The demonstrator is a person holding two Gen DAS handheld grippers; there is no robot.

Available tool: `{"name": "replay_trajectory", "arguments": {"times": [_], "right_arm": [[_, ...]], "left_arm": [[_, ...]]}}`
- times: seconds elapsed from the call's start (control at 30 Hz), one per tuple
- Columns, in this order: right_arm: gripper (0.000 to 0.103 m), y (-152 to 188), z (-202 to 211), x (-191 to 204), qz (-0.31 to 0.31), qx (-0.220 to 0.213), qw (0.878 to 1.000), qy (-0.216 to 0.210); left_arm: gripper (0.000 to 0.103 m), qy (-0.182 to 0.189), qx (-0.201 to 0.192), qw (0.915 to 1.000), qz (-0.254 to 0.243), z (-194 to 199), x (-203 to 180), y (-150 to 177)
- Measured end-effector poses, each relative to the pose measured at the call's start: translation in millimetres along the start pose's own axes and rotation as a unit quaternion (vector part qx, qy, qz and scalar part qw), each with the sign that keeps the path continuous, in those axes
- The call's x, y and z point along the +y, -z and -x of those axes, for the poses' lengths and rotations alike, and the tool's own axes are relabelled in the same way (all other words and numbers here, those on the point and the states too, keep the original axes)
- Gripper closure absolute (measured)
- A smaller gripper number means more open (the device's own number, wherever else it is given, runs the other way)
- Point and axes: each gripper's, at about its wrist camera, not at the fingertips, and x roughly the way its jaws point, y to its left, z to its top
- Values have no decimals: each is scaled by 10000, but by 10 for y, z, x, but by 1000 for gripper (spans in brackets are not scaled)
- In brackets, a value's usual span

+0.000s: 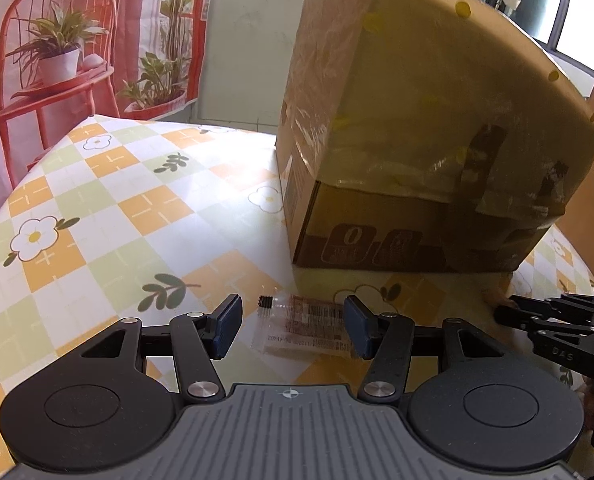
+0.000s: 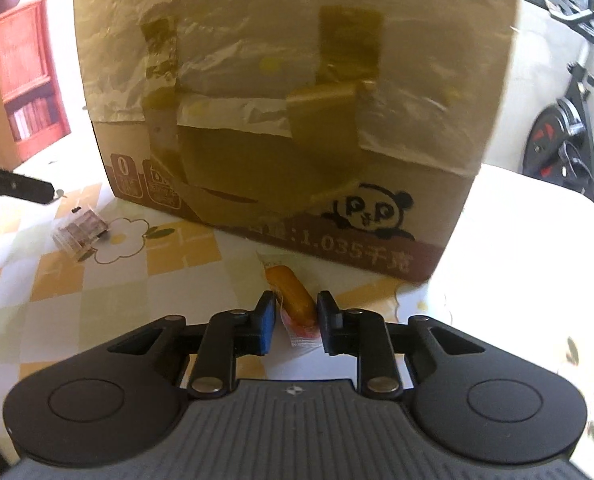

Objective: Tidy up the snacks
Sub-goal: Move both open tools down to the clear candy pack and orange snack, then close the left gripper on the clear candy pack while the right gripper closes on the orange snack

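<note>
The right gripper (image 2: 295,312) has its jaws nearly together around an orange snack stick (image 2: 293,294), the right pad against the wrapper and a sliver of gap on the left; I cannot tell whether it is truly clamped. The left gripper (image 1: 293,322) stands wide apart, straddling a clear barcoded snack packet (image 1: 305,330) that lies flat on the checked tablecloth (image 1: 137,208), touching neither pad.

I think the slim stick could roll or squirt out sideways if the pads close off-centre, since it lies at a slant between them and its wrapper looks slick. The flat packet may be worse: it hugs the cloth, so the left pads could skate over it or pinch the tablecloth instead. The tall taped cardboard box (image 2: 281,120) stands just behind both snacks, so a hasty lift could knock it.

The stick is plump, golden-orange, in a clear wrapper with a red-and-white crimped end. The packet is thin, transparent, with reddish print.
</note>
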Motion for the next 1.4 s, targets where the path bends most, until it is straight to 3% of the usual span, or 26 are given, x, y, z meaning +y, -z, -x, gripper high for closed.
{"name": "replay_trajectory", "arguments": {"times": [0.57,0.8,1.07,1.23,1.4], "right_arm": [[79,172,134,32,-248,-176,9995,12],[79,177,136,28,-247,-186,9995,5],[79,181,138,20,-242,-191,9995,0],[79,180,141,30,-230,-195,9995,7],[79,179,137,37,-207,-198,9996,19]], "left_arm": [[36,-96,83,9998,-141,-189,-141,56],[34,-91,184,9998,66,-319,-69,7],[34,43,263,9996,-2,-207,-161,174],[34,372,372,9986,113,-120,-272,250],[34,729,453,9953,-439,-80,-507,334]]}}
